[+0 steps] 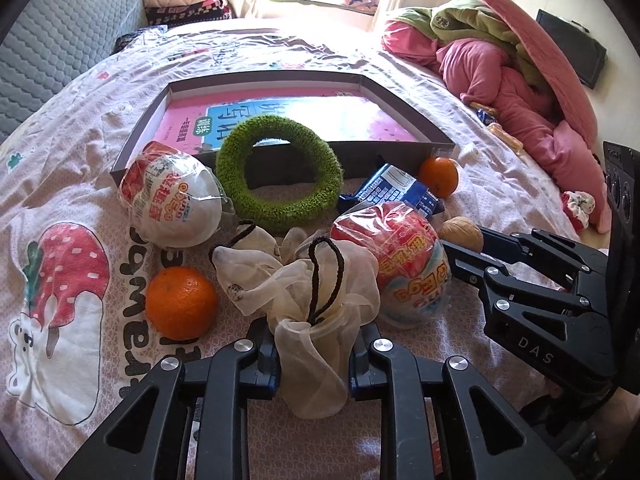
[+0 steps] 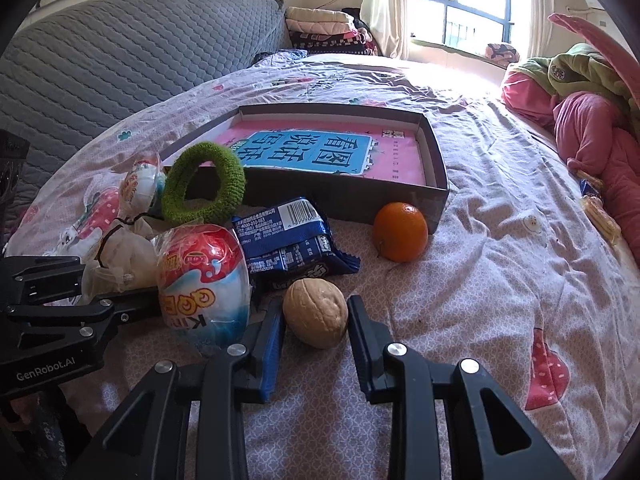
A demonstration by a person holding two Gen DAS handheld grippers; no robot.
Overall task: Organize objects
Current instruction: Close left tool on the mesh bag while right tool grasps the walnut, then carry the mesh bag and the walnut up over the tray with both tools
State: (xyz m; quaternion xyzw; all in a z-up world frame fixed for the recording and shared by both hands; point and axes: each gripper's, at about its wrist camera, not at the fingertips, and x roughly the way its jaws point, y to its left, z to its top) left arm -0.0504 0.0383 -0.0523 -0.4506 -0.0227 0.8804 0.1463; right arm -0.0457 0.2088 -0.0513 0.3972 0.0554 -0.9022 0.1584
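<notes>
Two views, and we take the left wrist first. Our left gripper pinches the cream mesh pouch, fabric bunched between the pads. Crowding is tight ahead: an orange just left of the pouch, a wrapped toy egg just right, a second wrapped egg further left, and a green fuzzy ring leaning on the near wall of the shallow box. A pink book lies flat inside that box. Open bedspread spreads to the left, clear of clutter.

From the right wrist, our right gripper has its fingers pressed onto a walnut, one pad on each side. The red-and-blue egg stands just left of it, a blue snack packet behind, another orange beside the box's near corner. To the right the patterned sheet runs bare toward pink bedding. A grey quilted headboard and a bright window close the room behind.
</notes>
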